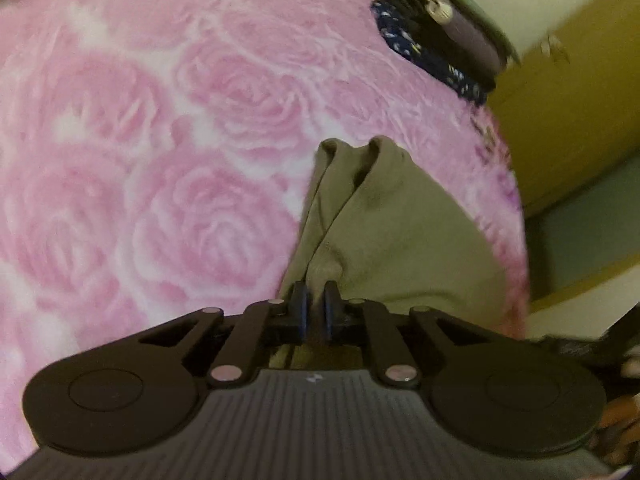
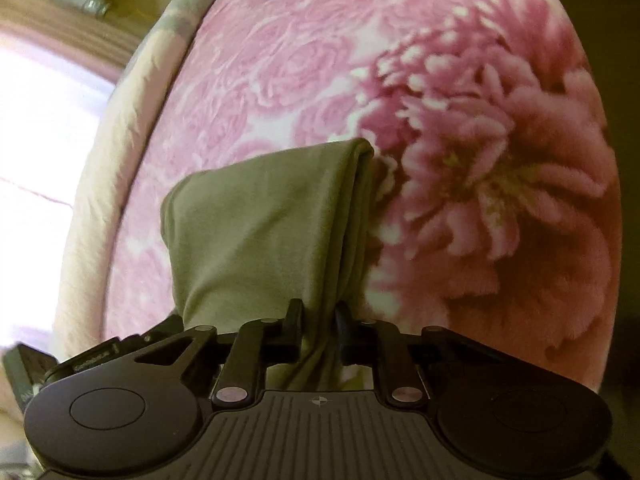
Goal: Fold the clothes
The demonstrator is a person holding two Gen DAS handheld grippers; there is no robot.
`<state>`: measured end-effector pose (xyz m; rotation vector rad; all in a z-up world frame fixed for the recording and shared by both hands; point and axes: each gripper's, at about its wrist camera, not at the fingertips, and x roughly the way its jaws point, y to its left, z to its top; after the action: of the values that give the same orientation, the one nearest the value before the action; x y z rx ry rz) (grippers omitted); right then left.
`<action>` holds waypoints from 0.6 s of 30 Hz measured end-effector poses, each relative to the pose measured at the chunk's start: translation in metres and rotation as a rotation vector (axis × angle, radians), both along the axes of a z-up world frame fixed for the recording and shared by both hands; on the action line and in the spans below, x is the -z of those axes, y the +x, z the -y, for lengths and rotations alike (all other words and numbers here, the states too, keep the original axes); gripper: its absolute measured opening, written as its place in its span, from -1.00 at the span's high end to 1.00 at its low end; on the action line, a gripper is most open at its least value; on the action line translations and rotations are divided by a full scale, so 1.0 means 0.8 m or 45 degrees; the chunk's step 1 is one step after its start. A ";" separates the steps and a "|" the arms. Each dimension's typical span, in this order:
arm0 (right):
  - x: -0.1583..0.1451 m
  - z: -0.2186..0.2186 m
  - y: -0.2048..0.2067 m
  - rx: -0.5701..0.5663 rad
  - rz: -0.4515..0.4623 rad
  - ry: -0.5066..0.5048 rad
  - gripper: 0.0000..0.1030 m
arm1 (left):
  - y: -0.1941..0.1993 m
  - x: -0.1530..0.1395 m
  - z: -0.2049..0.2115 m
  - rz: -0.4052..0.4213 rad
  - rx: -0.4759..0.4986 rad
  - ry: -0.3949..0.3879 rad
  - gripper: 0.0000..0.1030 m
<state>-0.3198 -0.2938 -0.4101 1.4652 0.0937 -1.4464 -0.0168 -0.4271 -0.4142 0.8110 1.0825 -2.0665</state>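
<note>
The fingers of the left gripper (image 1: 315,304) stand narrow, pinching a gathered fold of the olive garment (image 1: 384,232) between their blue-edged pads. The fingers of the right gripper (image 2: 319,316) are likewise drawn close, clamped on a bunched edge of the same olive garment (image 2: 272,216), which passes down between them toward the gripper body.

From each grip the cloth runs away toward the far side, folded over on itself, its doubled far edge lying against the pink rose-patterned blanket (image 1: 160,140) of the bed. In the left view the garment lies near the bed's right edge; to its left the blanket is open and bare. In the right view a large pink flower print lies right of the cloth, and a cream bed border (image 2: 120,140) runs along the left.

At the far right corner in the left view sits a stack of dark folded clothes (image 1: 436,52). Both grippers point forward and down at the bed.
</note>
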 end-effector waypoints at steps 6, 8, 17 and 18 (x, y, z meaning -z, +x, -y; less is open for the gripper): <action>-0.053 -0.009 0.022 -0.094 -0.283 -0.039 0.02 | 0.009 -0.042 -0.020 0.038 -0.114 -0.113 0.81; -0.073 -0.014 0.038 -0.175 -0.346 -0.133 0.03 | 0.004 -0.037 -0.032 0.069 -0.036 -0.119 1.00; -0.019 -0.035 0.128 -0.554 -0.515 -0.140 0.27 | -0.008 -0.024 -0.075 0.165 0.192 -0.164 0.95; -0.019 -0.036 0.129 -0.559 -0.523 -0.143 0.26 | -0.009 -0.029 -0.076 0.166 0.186 -0.173 0.95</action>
<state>-0.2164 -0.2651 -0.3948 0.9615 0.5456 -1.3380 -0.0238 -0.3666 -0.3910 0.9662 0.8246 -2.1481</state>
